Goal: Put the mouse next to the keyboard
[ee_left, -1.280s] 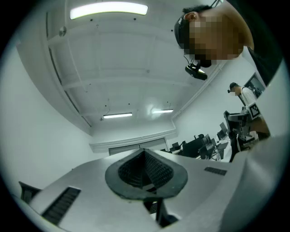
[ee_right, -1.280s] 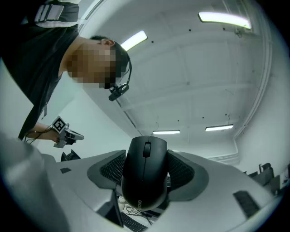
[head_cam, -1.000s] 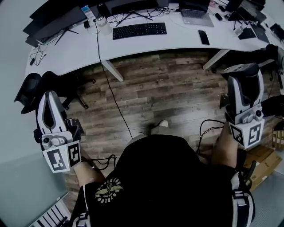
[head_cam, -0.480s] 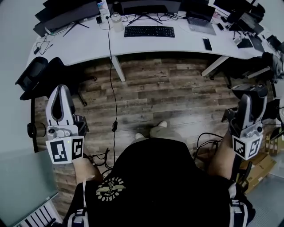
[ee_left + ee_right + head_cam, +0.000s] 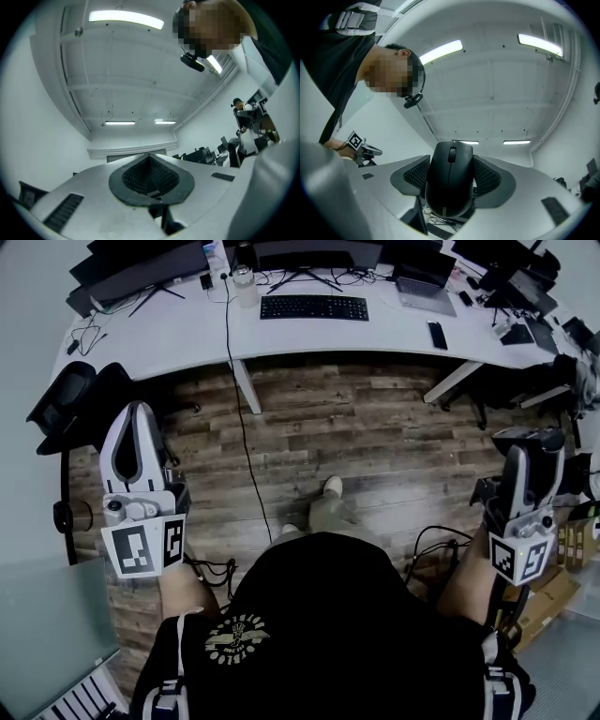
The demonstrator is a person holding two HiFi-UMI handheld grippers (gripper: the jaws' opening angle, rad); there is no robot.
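Note:
A black keyboard point(image 5: 314, 307) lies on the white curved desk point(image 5: 178, 338) far ahead of me, across a stretch of wood floor. My right gripper point(image 5: 531, 439) is held at my right side, pointing upward and shut on a black mouse point(image 5: 450, 183). The mouse stands on end between the ribbed pads point(image 5: 487, 177), its wheel facing the camera. My left gripper point(image 5: 134, 418) is at my left side, also pointing up. In the left gripper view its pads point(image 5: 151, 178) meet with nothing between them. Both grippers are well short of the desk.
Monitors point(image 5: 150, 273), a laptop point(image 5: 420, 289), a phone point(image 5: 435, 334) and a jar point(image 5: 246, 283) share the desk. A cable point(image 5: 240, 427) hangs from it to the floor. A black chair point(image 5: 80, 399) stands left and cardboard boxes point(image 5: 553, 582) right. My foot point(image 5: 328, 491) is on the planks.
The right gripper with the mouse has sunk lower in the head view and the left gripper has risen a little. One foot has stepped forward.

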